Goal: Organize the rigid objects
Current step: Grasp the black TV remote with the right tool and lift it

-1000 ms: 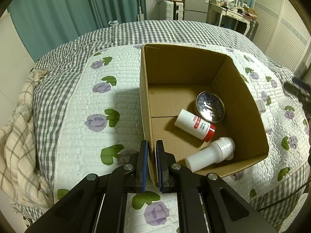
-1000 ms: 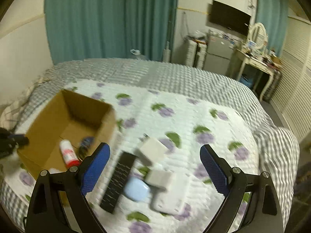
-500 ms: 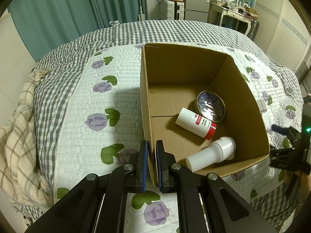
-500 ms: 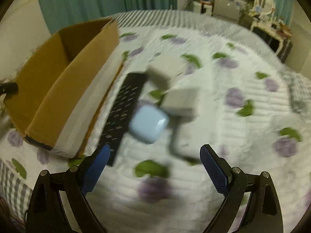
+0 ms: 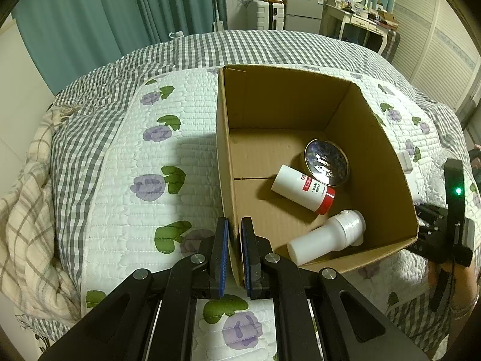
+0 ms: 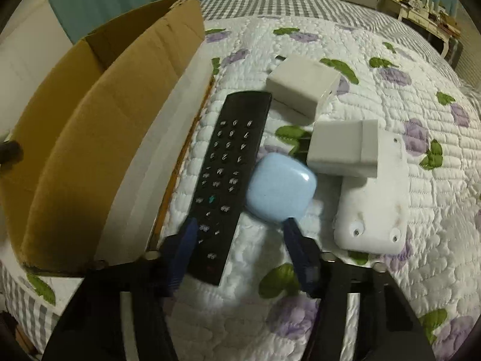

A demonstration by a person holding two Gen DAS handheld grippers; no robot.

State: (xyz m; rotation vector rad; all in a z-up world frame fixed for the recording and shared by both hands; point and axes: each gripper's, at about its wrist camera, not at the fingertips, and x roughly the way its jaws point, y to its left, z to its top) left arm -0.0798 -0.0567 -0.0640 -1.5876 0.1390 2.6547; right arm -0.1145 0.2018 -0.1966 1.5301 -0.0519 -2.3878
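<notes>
Remote control (image 6: 228,174) on the quilted bed (image 6: 375,270), beside the cardboard box (image 6: 99,138).
Your right hand-held gripper (image 6: 240,234) has just been closing: its jaws straddle the remote's near end and the light-blue case (image 6: 281,186) touching it, pads not yet pressing. Two white adapters (image 6: 303,82) (image 6: 342,149) and a white plate (image 6: 372,210) lie further right. Your left hand-held gripper (image 5: 234,252) is clenched on the box's near wall; inside lie a round tin (image 5: 327,162) and two white bottles (image 5: 303,189) (image 5: 327,236).

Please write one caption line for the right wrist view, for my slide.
Right gripper closing around a black remote beside a cardboard box on the bed.
</notes>
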